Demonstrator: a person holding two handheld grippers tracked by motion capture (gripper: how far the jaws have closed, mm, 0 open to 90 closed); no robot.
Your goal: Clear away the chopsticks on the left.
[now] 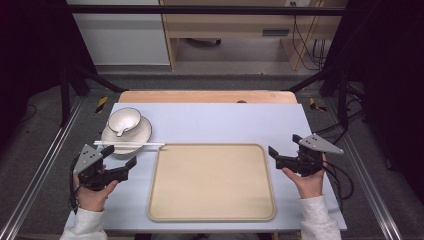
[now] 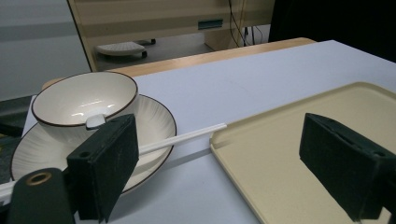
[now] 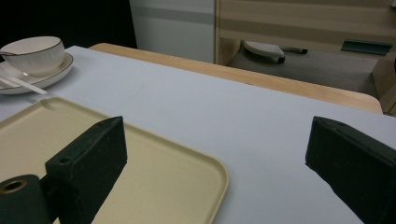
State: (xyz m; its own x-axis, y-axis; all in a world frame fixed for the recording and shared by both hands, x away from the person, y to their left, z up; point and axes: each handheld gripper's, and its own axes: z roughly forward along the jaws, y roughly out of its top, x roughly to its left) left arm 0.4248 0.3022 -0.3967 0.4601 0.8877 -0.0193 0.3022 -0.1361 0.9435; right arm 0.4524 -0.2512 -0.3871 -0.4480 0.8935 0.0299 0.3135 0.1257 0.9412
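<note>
While both hands are kept low at the near edge of the desk [image 1: 215, 117], a big cream tray [image 1: 212, 182] is seen lying flat between them; nothing is carried on the tray. The left tool [image 1: 121, 161] is held by the left hand [image 1: 92, 192] just beside the tray's left edge; its jaws are spread wide and nothing is held between them; in the left gripper view the two black jaws are seen far apart, with the tray's corner and the desk showing through the gap. The right tool [image 1: 284, 150] is held by the right hand [image 1: 307, 182] just beside the tray's right edge; its jaws are spread wide too and nothing is gripped; in the right gripper view one jaw is seen over the tray and the other over the bare desk.

At the far left of the desk a white plate [image 1: 142, 134] is set down; a white bowl [image 1: 124, 120] with a dark rim is placed on the plate; a small white spoon [image 1: 120, 132] is rested inside the bowl. White chopsticks [image 1: 131, 144] are laid across the near edge of the plate, and their tips are pointed toward the tray's far left corner; whether the tray is touched by them cannot be told. A strip of bare wood [image 1: 207, 96] is seen along the far edge of the desk.
</note>
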